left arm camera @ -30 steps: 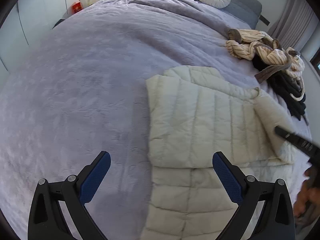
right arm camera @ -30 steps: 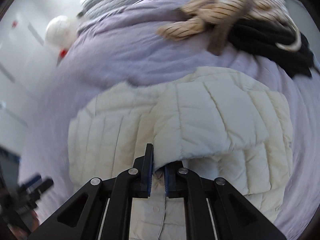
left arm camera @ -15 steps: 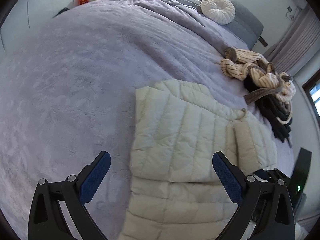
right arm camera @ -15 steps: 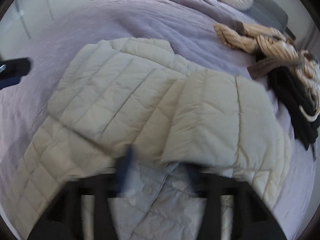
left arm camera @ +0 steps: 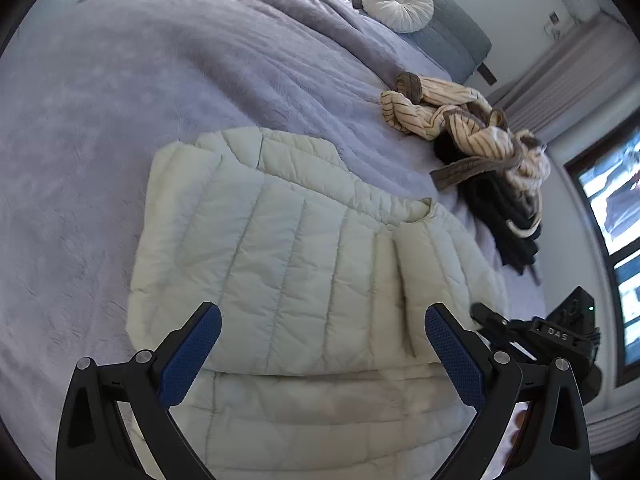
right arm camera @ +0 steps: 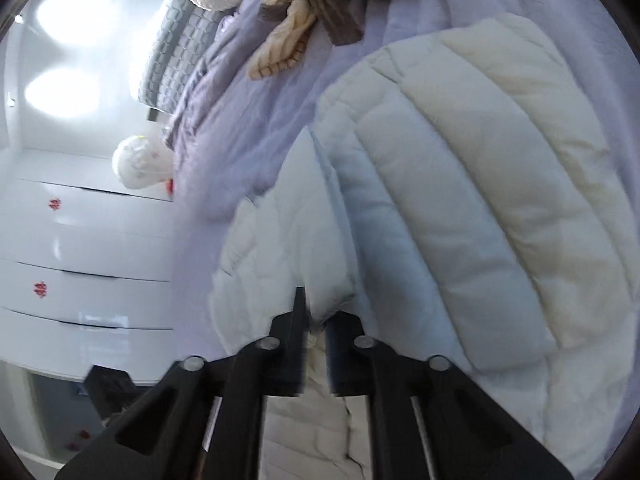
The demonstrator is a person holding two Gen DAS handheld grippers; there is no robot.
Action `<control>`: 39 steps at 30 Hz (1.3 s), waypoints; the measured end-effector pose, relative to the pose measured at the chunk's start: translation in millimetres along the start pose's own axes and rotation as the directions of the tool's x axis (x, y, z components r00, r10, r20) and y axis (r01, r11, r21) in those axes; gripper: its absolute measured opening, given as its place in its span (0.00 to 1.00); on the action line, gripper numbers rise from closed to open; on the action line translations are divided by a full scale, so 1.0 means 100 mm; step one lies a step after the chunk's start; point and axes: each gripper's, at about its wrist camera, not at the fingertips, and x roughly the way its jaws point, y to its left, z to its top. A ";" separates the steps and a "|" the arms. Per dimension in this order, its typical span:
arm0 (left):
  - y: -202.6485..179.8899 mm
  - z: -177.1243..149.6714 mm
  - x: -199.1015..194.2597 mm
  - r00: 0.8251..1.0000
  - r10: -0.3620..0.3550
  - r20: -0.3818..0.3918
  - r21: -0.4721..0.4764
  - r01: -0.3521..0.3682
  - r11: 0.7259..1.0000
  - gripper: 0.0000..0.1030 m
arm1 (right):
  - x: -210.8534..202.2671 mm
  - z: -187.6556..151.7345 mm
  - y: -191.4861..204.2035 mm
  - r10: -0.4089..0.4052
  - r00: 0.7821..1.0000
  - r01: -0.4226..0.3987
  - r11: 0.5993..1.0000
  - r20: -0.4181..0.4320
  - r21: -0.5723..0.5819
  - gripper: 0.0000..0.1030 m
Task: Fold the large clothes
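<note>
A white quilted puffer jacket [left arm camera: 304,264] lies on the lilac bedspread [left arm camera: 140,92], both sleeves folded across its front and the hem toward me. My left gripper [left arm camera: 320,316] hangs open just above the folded part, nothing between its blue pads [left arm camera: 192,352]. My right gripper [right arm camera: 316,320] is rolled onto its side at the jacket's right edge and has its jaws shut on a fold of the jacket [right arm camera: 460,184]. From the left wrist view the right gripper [left arm camera: 478,310] shows at the jacket's right side.
A striped beige sweater [left arm camera: 452,116] and a black garment [left arm camera: 508,224] are heaped at the far right of the bed. A round white cushion [left arm camera: 398,2] leans on the grey headboard [left arm camera: 448,40]. White drawers [right arm camera: 88,248] stand beside the bed; a window [left arm camera: 612,216] is at right.
My right gripper let go of the sleeve it laid across, opened, rolled sideways, sank and shut again on the jacket's edge. My left gripper stayed open and shifted right over the jacket.
</note>
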 end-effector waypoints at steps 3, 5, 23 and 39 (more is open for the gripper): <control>0.12 0.04 -0.06 0.999 -0.048 0.005 -0.023 0.048 0.999 0.99 | 0.12 -0.02 0.24 0.051 0.999 -0.052 0.995 -0.020 -0.083 0.07; 0.22 0.07 -0.12 0.997 -0.077 0.007 -0.042 0.077 0.996 0.99 | 0.30 -0.07 0.52 0.072 0.995 -0.083 0.981 -0.067 -0.174 0.07; 0.17 0.13 0.34 0.980 -0.166 -0.110 -0.052 0.161 0.986 0.99 | -0.06 -0.39 0.44 -0.158 0.983 0.125 0.949 -0.091 -0.289 0.70; 0.08 0.10 0.59 0.980 -0.106 -0.167 -0.027 0.103 0.994 0.04 | -0.74 -0.25 -0.73 -0.102 0.994 0.103 0.993 -0.029 0.049 0.70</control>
